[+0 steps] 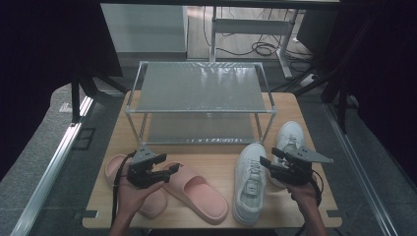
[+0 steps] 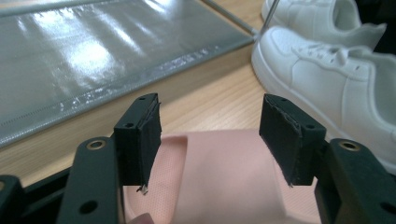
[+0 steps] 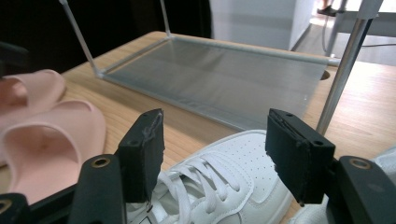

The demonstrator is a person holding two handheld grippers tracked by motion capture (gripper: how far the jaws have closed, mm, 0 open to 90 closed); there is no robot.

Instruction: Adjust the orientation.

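Note:
Two pink slippers lie at the table's front left: one (image 1: 196,191) angled toward the middle, the other (image 1: 114,169) partly under my left hand. My left gripper (image 1: 173,168) hovers over the nearer slipper (image 2: 219,182), jaws open and empty (image 2: 210,135). At the front right lie two white sneakers, one (image 1: 250,182) in front and one (image 1: 290,136) behind it. Beside them my right gripper (image 1: 268,157) is open, and the front sneaker's (image 3: 229,186) laces show below its empty jaws (image 3: 215,149).
A two-tier metal shoe rack (image 1: 199,93) with grey shelves stands at the back of the wooden table (image 1: 216,157). Its lower shelf (image 3: 219,79) and a front post (image 3: 343,70) are just ahead of the right gripper. Both sneakers (image 2: 336,79) lie to the right of the left gripper.

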